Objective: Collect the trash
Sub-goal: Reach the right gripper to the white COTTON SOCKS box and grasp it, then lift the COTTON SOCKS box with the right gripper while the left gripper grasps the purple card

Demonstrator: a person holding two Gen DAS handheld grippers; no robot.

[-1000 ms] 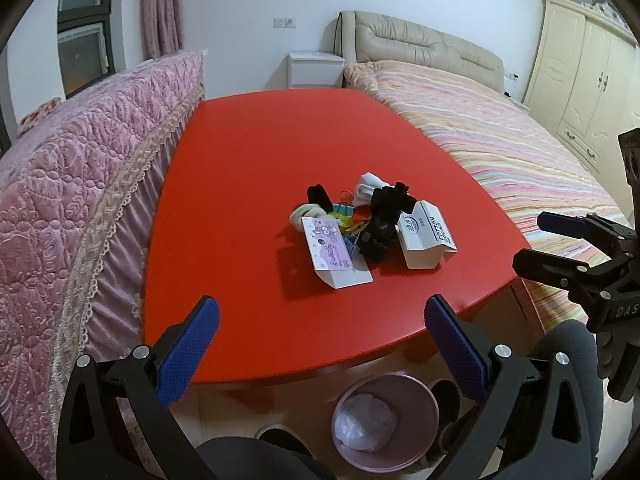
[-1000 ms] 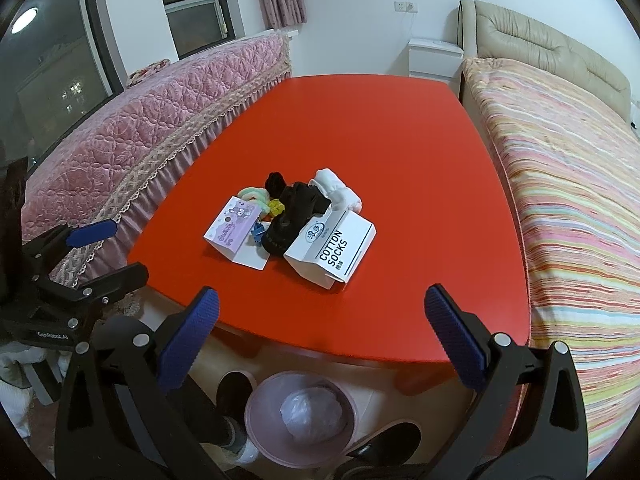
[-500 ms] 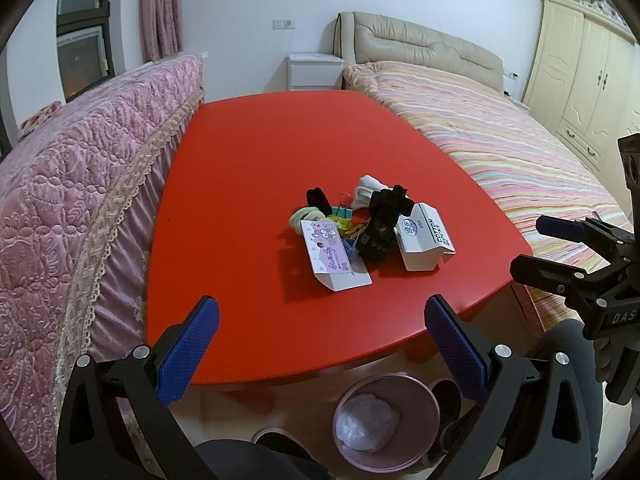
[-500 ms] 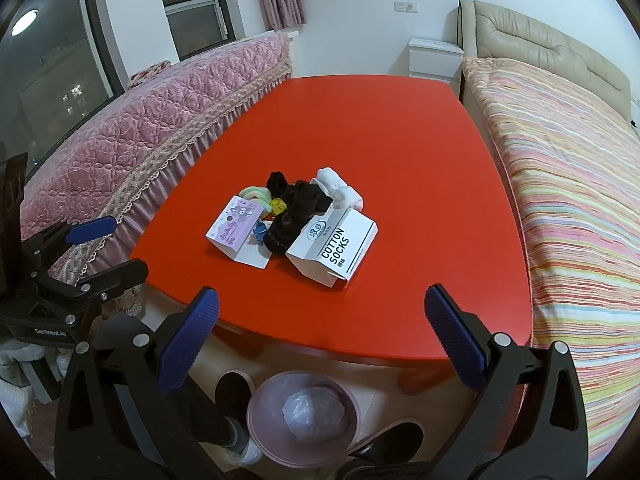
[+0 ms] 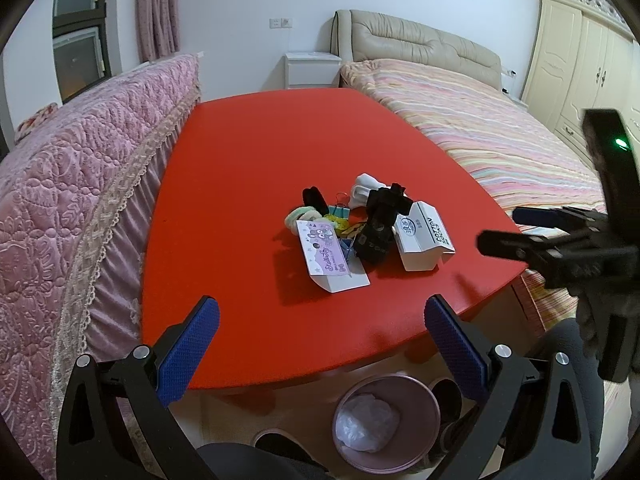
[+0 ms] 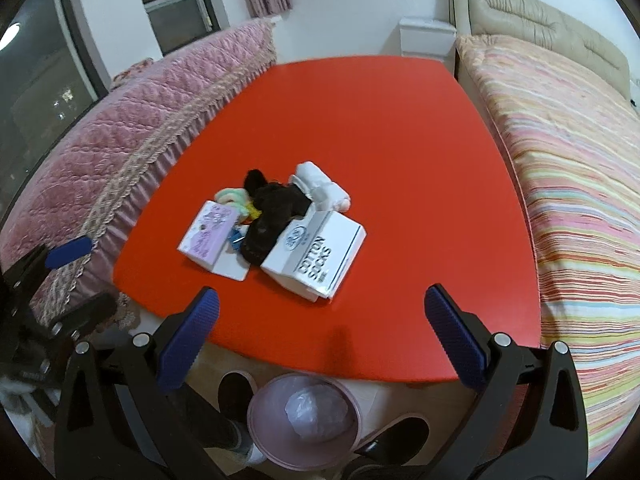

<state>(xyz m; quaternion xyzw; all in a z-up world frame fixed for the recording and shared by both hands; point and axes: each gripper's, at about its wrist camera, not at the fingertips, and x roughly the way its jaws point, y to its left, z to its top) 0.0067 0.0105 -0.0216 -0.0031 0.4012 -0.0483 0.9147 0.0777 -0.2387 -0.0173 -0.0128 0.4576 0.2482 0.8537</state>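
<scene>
Barely started: both the left gripper (image 5: 318,324) and right gripper (image 6: 320,318) are held wide open, empty; the clutter pile (image 6: 276,216) is left untouched, the bin (image 6: 304,424) waiting near

I see a red table (image 5: 248,168) between a pink quilted bench (image 5: 68,184) and a striped bed (image 5: 480,128) with beige headboard (image 5: 420,40). White walls, a nightstand (image 5: 310,69), a cream wardrobe (image 5: 580,56), a dark window (image 6: 36,76), pink curtains (image 5: 154,8).
</scene>
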